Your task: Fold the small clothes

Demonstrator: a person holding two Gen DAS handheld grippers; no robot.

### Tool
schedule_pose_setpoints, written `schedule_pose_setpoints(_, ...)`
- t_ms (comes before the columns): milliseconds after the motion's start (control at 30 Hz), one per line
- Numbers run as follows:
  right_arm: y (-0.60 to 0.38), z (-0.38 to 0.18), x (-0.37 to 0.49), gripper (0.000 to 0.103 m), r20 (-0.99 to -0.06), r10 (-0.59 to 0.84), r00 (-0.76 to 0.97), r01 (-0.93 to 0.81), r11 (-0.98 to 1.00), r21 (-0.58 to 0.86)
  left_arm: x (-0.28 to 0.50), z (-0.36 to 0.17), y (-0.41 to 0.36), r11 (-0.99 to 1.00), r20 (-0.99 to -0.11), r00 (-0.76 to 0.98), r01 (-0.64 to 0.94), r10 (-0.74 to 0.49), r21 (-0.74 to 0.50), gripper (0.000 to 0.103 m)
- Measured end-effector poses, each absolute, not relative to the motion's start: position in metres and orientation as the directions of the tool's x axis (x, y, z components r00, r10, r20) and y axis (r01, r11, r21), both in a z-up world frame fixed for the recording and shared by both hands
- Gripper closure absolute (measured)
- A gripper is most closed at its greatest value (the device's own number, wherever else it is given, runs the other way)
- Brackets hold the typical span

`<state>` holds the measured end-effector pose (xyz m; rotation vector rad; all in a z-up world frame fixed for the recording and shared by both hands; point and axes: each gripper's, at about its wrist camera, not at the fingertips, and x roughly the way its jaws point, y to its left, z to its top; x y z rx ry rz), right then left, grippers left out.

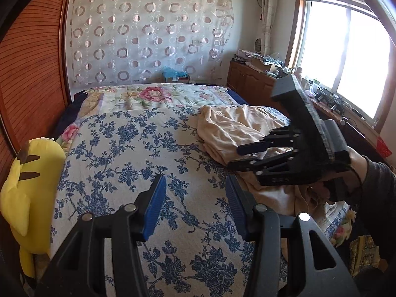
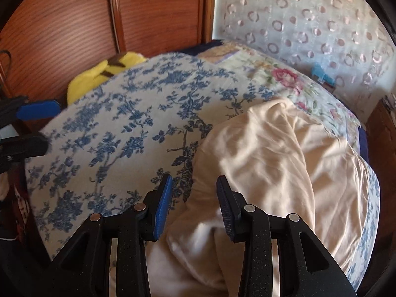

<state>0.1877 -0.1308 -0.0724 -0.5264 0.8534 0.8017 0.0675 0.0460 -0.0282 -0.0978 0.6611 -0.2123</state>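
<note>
Plush toy: a yellow plush toy [image 1: 29, 193] with brown stripes is seen at the far left edge of the bed, against the wooden wardrobe [image 1: 32, 79].
Bedspread: the bed is covered by a white bedspread [image 1: 128, 153] printed with blue flowers; a pink-rose quilt [image 1: 153, 94] is laid beyond it, toward the curtained wall.
Left gripper: the left gripper [image 1: 195, 206] is held above the bare bedspread with its blue pads parted to a middling gap; nothing is seen between them and no cloth is touched.
Garment relative to left gripper: the cream garment [image 1: 235, 126] is found to the right of and beyond this gripper, its near edge just beside the right-hand finger.
Garment: the cream garment is spread crumpled on the right half of the bed, unfolded, with deep creases across it.
Right gripper: the right gripper [image 2: 194, 205] is poised over the near left edge of the garment [image 2: 272, 153], jaws parted at a moderate gap; a fold of cloth is seen below the gap, but it is not pressed by the pads.
Right hand: the gripper is carried by a hand [image 1: 356, 168] in a dark sleeve, seen at the right in the left wrist view.
Containers: a wooden cabinet [image 1: 247, 79] is stood under the window, its top crowded with boxes and small items too small to be told apart.
</note>
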Motion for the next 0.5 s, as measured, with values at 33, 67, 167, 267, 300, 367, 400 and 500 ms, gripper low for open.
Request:
schedule_pose_setpoints(33, -0.128, -0.076, 0.192, 0.066, -0.830, 0.383, 0.405, -0.790, 0.603, -0.107, 0.068, -0.028, 0.046, 0.974, -0.599, 0.768, 0.164, -0.226, -0.158, 0.054)
schedule_pose_setpoints(67, -0.125, -0.081, 0.197, 0.066, -0.839, 0.360, 0.407, -0.785, 0.608, -0.120, 0.068, -0.029, 0.047, 0.974, -0.600, 0.767, 0.164, -0.227, -0.159, 0.054)
schedule_pose_setpoints(167, -0.122, -0.093, 0.205, 0.066, -0.853, 0.314, 0.417, -0.782, 0.602, -0.161, 0.066, -0.030, 0.047, 0.972, -0.599, 0.766, 0.171, -0.235, -0.163, 0.054)
schedule_pose_setpoints(267, -0.126, -0.091, 0.204, 0.081, -0.844, 0.316, 0.433, -0.784, 0.594, -0.180, 0.065, -0.031, 0.046, 0.971, -0.602, 0.762, 0.173, -0.237, -0.163, 0.054)
schedule_pose_setpoints(300, -0.129, -0.087, 0.203, 0.099, -0.830, 0.324, 0.455, -0.780, 0.594, -0.196, 0.064, -0.032, 0.046, 0.971, -0.603, 0.761, 0.175, -0.239, -0.164, 0.054)
schedule_pose_setpoints(367, -0.135, -0.074, 0.200, 0.100, -0.788, 0.329, 0.520, -0.751, 0.616, -0.237, 0.064, -0.032, 0.044, 0.971, -0.604, 0.760, 0.175, -0.239, -0.163, 0.054)
schedule_pose_setpoints(400, -0.141, -0.065, 0.199, 0.102, -0.769, 0.345, 0.538, -0.739, 0.633, -0.233, 0.065, -0.033, 0.044, 0.971, -0.605, 0.760, 0.175, -0.237, -0.161, 0.054)
schedule_pose_setpoints(500, -0.159, -0.038, 0.204, 0.102, -0.728, 0.378, 0.572, -0.716, 0.664, -0.217, 0.064, -0.033, 0.042, 0.969, -0.601, 0.761, 0.176, -0.245, -0.172, 0.054)
